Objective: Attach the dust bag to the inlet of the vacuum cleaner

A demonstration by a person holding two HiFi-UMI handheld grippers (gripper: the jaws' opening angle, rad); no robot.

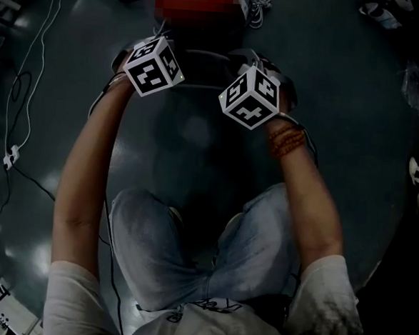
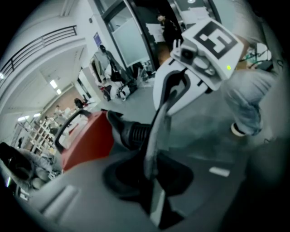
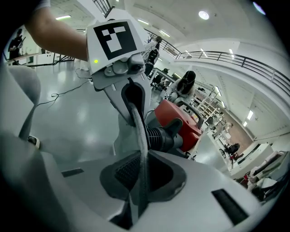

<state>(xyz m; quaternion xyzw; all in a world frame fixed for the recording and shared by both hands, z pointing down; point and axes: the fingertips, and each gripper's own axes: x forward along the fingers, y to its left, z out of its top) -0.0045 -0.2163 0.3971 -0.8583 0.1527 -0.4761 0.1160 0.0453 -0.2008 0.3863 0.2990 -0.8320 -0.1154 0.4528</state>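
While left gripper (image 2: pixel 152 186) and right gripper (image 3: pixel 138 181) pinch the dust bag (image 3: pixel 139 131), jaws narrow, it stretches between them. The ribbed inlet (image 3: pixel 157 137) lies just beyond both tips.

Grippers two: left gripper (image 2: pixel 153 192), right gripper (image 3: pixel 139 192); vacuum cleaner (image 3: pixel 181 118) one; dust bag (image 3: pixel 138 129) one; hose (image 3: pixel 159 138) one

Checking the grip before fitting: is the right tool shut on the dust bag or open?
Shut. The right tool has both dark pads pressed against the edge of the grey dust bag that runs between them.
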